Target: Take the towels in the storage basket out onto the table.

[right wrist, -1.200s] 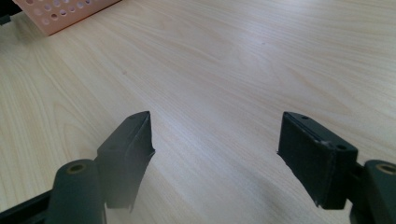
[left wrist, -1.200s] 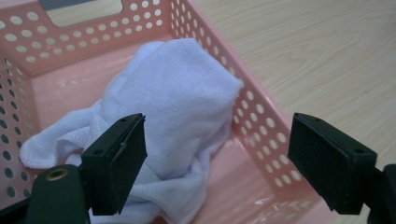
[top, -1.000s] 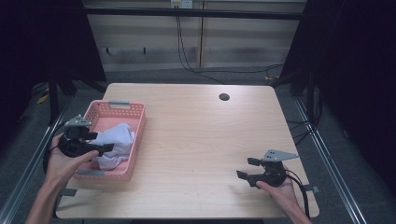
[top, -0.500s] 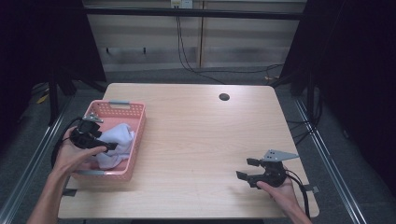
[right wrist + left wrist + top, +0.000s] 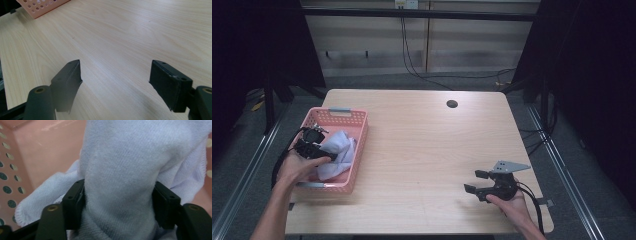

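While the left gripper point(image 5: 319, 152) is sunk into the pink basket point(image 5: 358, 150) at the left of the high view, a pale lilac cloth point(image 5: 130, 170) is seen bulging between its spread jaws, though a firm clamp cannot be confirmed. Lower right, the right gripper point(image 5: 477, 181) is held over bare table point(image 5: 422, 145), jaws parted wide, nothing gripped.

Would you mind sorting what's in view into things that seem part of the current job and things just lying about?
In use:
left gripper, jaws wide around the towel
pale blue towel
pink basket

Idle:
right gripper, open over bare table
hole in the tabletop
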Action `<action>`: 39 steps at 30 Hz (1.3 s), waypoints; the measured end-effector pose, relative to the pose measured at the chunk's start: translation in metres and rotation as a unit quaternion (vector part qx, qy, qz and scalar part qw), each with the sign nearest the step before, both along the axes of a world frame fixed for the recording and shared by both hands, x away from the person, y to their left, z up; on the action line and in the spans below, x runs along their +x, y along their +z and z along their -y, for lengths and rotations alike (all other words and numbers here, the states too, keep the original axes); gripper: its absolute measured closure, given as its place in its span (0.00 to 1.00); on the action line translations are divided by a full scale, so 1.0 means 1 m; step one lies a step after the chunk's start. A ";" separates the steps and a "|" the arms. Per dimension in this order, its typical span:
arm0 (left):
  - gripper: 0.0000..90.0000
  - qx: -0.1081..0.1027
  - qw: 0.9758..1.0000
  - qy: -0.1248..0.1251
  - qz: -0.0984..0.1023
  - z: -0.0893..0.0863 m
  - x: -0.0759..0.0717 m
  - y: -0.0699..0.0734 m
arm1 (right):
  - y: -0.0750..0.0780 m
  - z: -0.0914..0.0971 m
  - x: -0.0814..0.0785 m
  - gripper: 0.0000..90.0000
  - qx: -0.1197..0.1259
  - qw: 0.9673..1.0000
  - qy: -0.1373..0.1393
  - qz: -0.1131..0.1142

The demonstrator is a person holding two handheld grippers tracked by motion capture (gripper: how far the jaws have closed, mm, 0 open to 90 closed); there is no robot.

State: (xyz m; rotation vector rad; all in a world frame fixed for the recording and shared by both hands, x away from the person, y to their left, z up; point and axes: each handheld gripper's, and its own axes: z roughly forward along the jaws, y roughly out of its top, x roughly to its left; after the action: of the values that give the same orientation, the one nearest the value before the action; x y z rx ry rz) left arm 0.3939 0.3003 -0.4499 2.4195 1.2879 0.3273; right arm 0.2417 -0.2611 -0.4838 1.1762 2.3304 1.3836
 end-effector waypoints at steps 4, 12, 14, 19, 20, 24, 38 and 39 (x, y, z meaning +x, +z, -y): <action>0.46 0.002 1.000 0.017 0.002 0.002 0.000 -0.002 | 0.000 0.000 -0.001 0.28 -0.002 1.000 0.001 0.001; 0.53 0.012 0.999 0.043 -0.003 0.006 0.005 0.001 | 0.001 -0.001 -0.001 0.28 -0.002 1.000 0.003 0.001; 0.56 0.009 0.999 0.045 -0.005 0.005 0.006 0.002 | 0.000 0.000 -0.001 0.28 -0.002 1.000 0.003 0.001; 0.61 -0.001 0.999 0.043 0.002 0.004 0.004 0.006 | 0.000 0.000 0.001 0.28 0.001 1.000 0.001 -0.002; 0.62 -0.001 0.999 0.045 0.004 0.003 0.003 0.007 | 0.000 0.000 0.001 0.28 0.003 1.000 0.001 -0.002; 0.62 -0.009 0.999 0.047 -0.001 0.003 0.003 0.009 | 0.001 0.000 0.001 0.28 0.004 1.000 0.000 -0.001; 0.62 -0.031 0.999 0.038 -0.001 -0.002 -0.003 0.043 | 0.001 0.001 0.000 0.28 0.004 1.000 0.003 -0.002; 0.62 -0.034 0.999 0.035 -0.002 -0.004 -0.005 0.047 | 0.001 0.001 0.000 0.28 0.004 1.000 0.003 -0.001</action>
State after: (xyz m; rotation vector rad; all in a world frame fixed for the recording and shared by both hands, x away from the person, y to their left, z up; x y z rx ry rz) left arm 0.3886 0.3047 -0.4032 2.3246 1.3656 0.2934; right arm 0.2416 -0.2618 -0.4827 1.1763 2.3333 1.3958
